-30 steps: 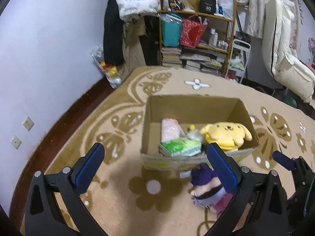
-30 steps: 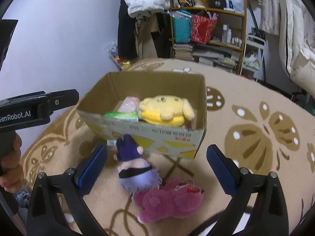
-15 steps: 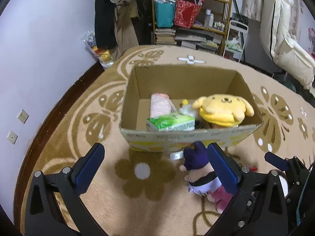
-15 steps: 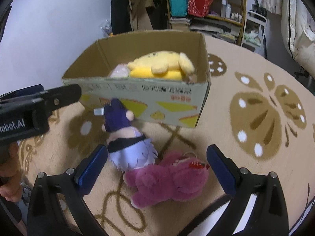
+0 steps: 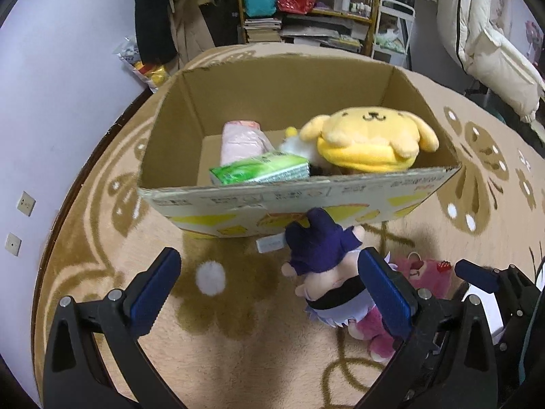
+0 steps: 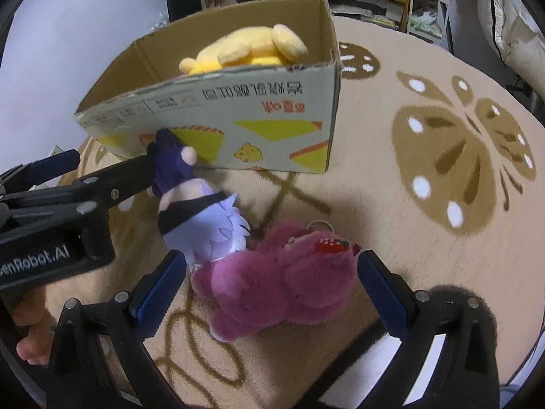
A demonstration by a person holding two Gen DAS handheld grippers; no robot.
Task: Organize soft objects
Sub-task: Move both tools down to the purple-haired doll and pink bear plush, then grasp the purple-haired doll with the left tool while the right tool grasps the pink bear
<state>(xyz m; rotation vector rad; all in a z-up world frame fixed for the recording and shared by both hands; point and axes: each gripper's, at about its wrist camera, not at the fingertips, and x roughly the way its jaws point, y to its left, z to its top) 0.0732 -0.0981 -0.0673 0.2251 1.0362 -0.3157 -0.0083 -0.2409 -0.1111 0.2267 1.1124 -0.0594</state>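
Both tongs stand wide open, gripping nothing: my right gripper (image 6: 269, 293) straddles the pink bear (image 6: 282, 283), my left gripper (image 5: 269, 293) hangs just left of the doll (image 5: 327, 272). Both toys lie on the rug (image 6: 425, 221) in front of the box (image 6: 238, 116), touching each other. I judge the bear light and squashy; I'd pinch its thick belly, not a limb.

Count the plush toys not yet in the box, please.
2. The purple-hatted doll lies on the rug against the cardboard box; the pink plush bear lies beside it, between the open right tongs. More could be hidden.
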